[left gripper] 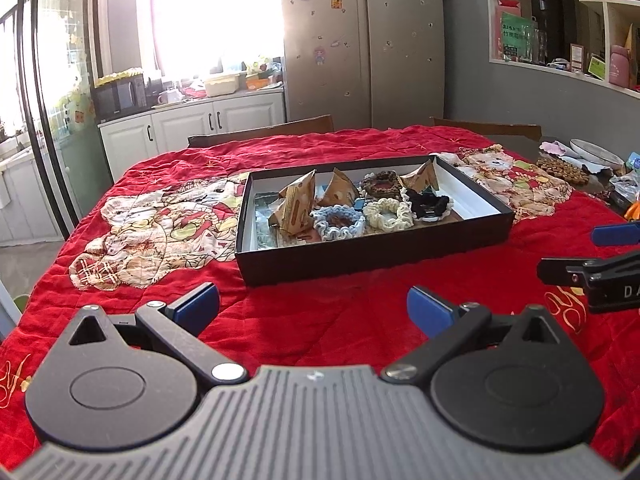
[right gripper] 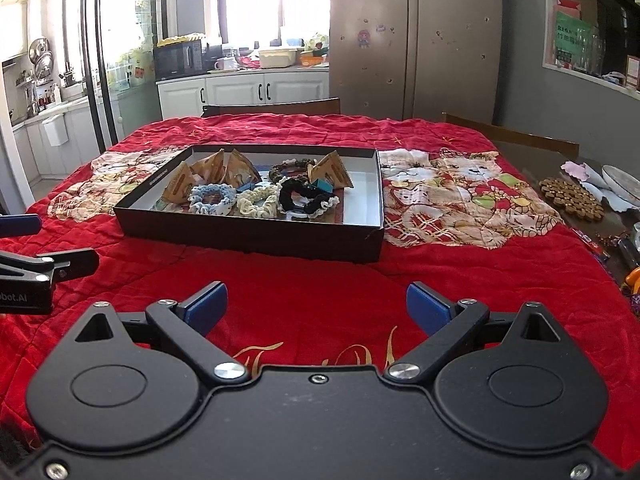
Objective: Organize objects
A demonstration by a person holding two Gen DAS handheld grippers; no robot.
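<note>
Nearest to me: my left gripper (left gripper: 313, 307), blue pads spread wide, nothing between them, hovering over the red quilted cloth (left gripper: 320, 320). My right gripper (right gripper: 317, 307) stands the same way, pads wide apart and empty, above gold script stitched into the cloth. Each gripper shows at the edge of the other's view, so the two sit side by side and apart.

Next out, mid-table: one shallow black box (left gripper: 376, 258), white inside, resting on the cloth. Contents, front row: a light blue crocheted scrunchie (left gripper: 338, 222), a cream scrunchie (left gripper: 389, 212) touching it, and a black scrunchie with white edging (left gripper: 430, 204). Behind them: a brown scrunchie (left gripper: 380, 184) and several tan pyramid-shaped paper packets (left gripper: 296, 204), some leaning on each other. Small blue items lie among them; I cannot tell what they are.

Right of the box: a cat patch sewn on the cloth, then a brown beaded trivet (right gripper: 572, 198) and a plate (right gripper: 624, 184) at the table's edge.

Farthest: wooden chair backs, white cabinets, a microwave (right gripper: 178, 58) and a steel fridge (right gripper: 416, 36)
</note>
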